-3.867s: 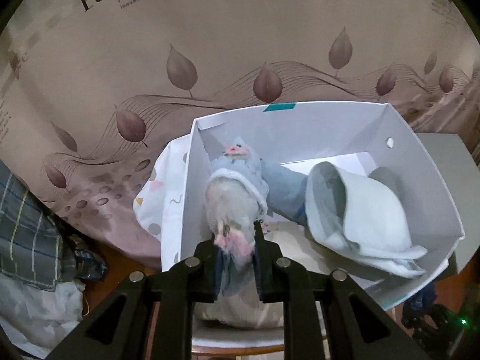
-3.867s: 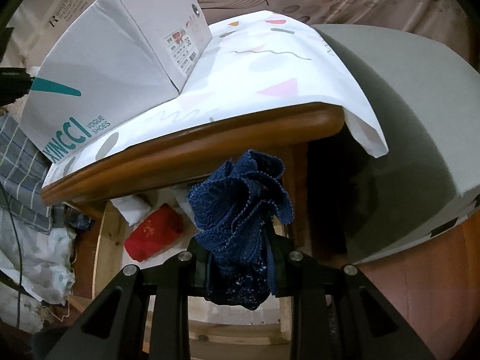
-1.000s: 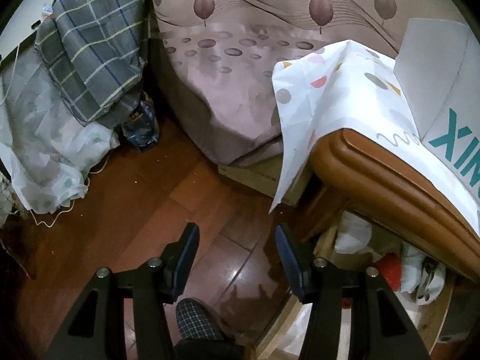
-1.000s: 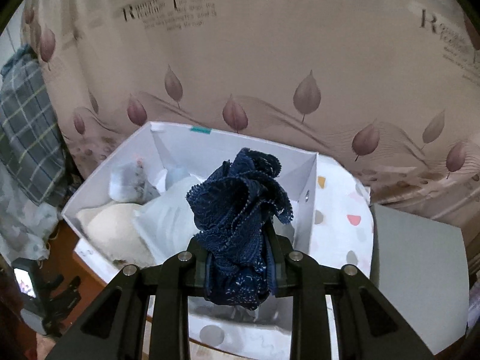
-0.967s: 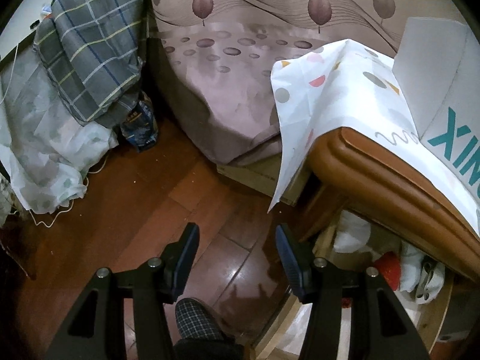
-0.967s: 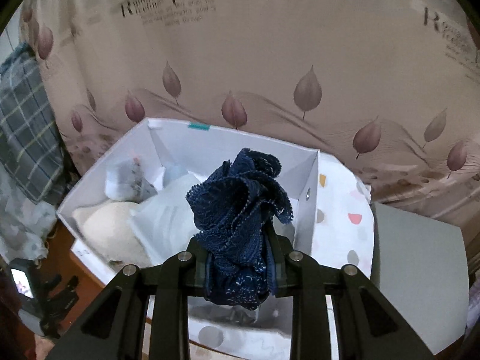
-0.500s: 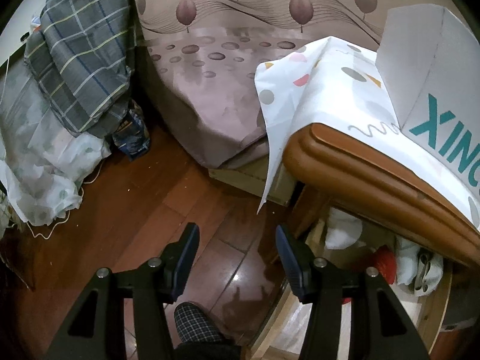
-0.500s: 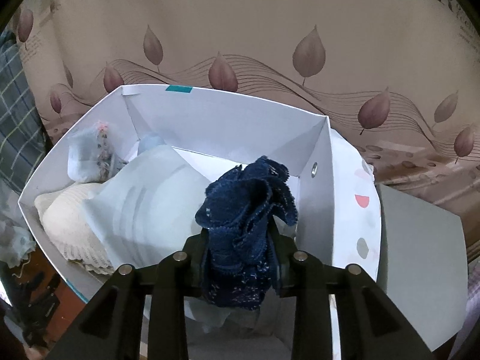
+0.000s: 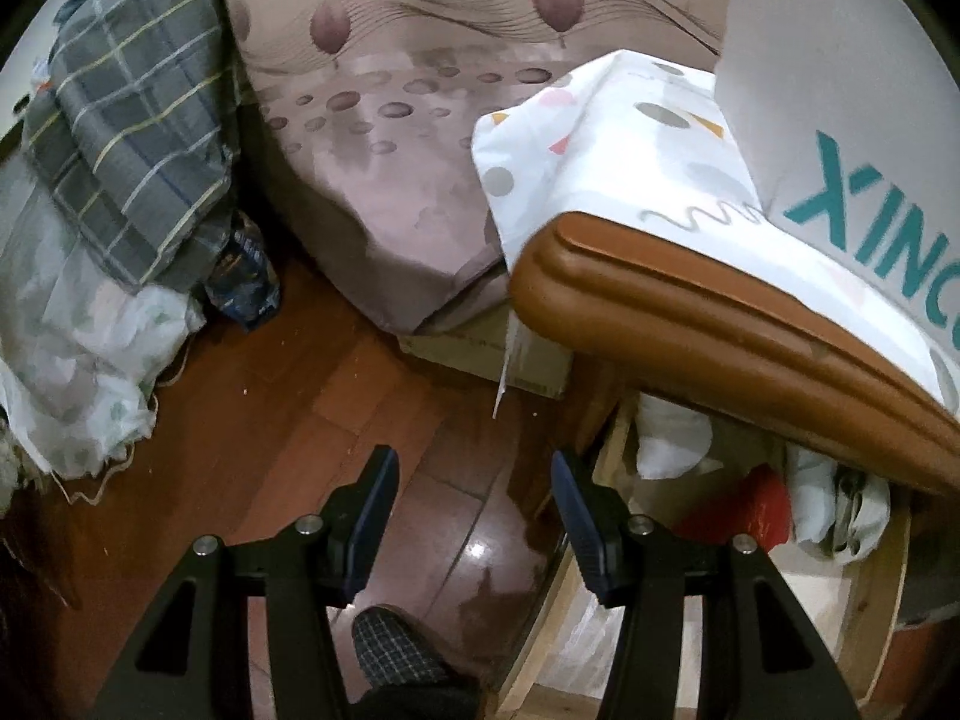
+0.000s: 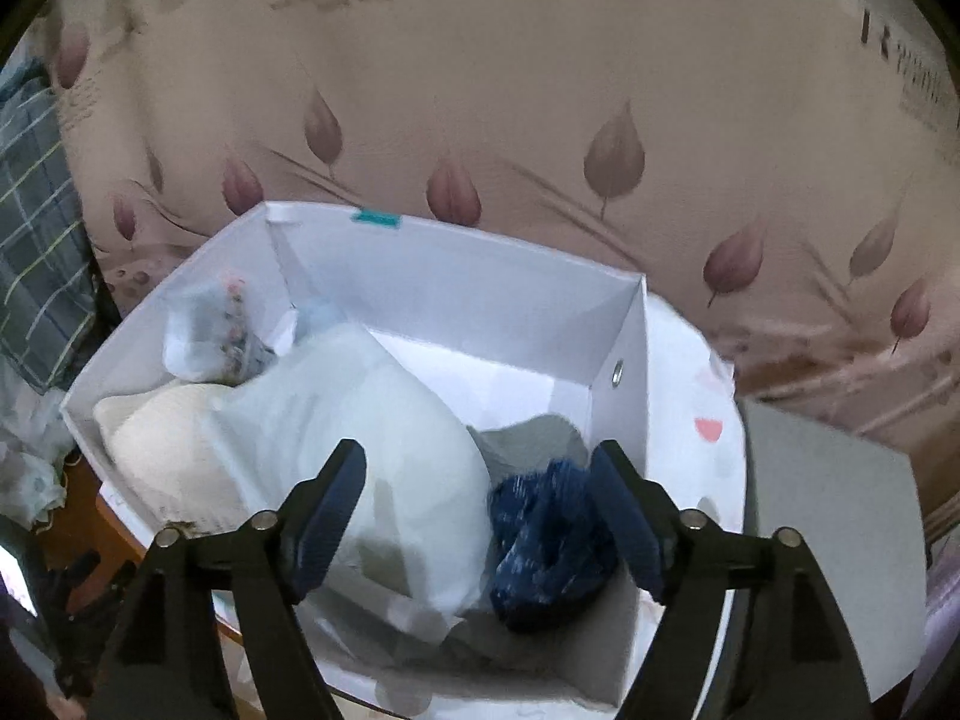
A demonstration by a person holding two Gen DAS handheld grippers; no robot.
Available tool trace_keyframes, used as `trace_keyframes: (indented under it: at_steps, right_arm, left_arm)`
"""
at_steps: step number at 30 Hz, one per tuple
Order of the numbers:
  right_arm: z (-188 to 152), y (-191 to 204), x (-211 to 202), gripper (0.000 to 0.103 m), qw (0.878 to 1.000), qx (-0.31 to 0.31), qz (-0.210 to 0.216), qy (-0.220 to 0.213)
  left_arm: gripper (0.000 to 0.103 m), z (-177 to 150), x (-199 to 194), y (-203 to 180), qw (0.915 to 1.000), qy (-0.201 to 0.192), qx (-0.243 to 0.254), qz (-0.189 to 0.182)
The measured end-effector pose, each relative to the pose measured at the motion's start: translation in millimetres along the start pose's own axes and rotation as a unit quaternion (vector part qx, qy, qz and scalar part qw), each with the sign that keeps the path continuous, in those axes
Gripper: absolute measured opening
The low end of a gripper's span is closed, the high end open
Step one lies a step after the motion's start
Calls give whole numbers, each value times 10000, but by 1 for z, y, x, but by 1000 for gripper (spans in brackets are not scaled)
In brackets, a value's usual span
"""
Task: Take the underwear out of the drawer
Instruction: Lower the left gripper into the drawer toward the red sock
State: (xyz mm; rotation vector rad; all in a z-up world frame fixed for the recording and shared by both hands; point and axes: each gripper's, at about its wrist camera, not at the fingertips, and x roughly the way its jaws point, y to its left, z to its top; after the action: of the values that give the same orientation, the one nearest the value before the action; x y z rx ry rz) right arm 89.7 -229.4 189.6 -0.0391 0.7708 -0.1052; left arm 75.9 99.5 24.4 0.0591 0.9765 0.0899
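While both claws stand spread, entries run from largest to smallest.
Bedspread: beige, leaf print, fills the background behind the box.
Table: brown wooden edge, patterned white cloth draped over it, box on top.
Box: white card, open top, serving as the drawer; teal lettering on its outer wall in the left wrist view.
Pale garment: largest item inside, cream piece at its left.
Navy underwear: crumpled inside the box, near right corner, beside the pale garment.
Right gripper: jaws wide apart, released, nothing held; above the box, navy underwear below and between the fingers.
Left gripper: jaws apart, empty, over wooden floor beside the table.
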Motion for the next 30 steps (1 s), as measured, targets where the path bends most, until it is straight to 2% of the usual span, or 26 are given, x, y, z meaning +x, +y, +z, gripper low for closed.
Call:
trace_keyframes:
  at_steps: [5,9,12,16,20,24,26,30]
  right_arm:
    - [-17,4,-35,81,9991,-288,100,-287]
    - [-48,6,-56,85,9978,-507,82,-426]
    - [-81,7,-66,87,9971,-536,85,-543]
    - [-121,4,-65,91,9975,-410,80,-575]
    - [-164,-4,-47,92,9992,-64,161,-364]
    - [-194,-12,-27,92,9997,177,50,-173]
    - [-207,-16,-20,92,9994,316,45,-127]
    - [-228,-30,-15,92,9977,644,-75,-193]
  left_arm:
    - [54,-5,0,-19,9986,-28,498,-189]
    - [54,-14,0,-39,9944,-17,982,-390]
    - [54,-23,-2,-57,9881,-40,1462,-484]
    - [54,-33,2,-73,9813,121,1760,-774]
    - [55,-41,8,-90,9746,190,2153,-594]
    - [58,-54,13,-108,9627,227,2655,-471]
    - [58,-63,13,-120,9531,150,3000,-365]
    - [61,-81,15,-143,9262,11,3765,-174]
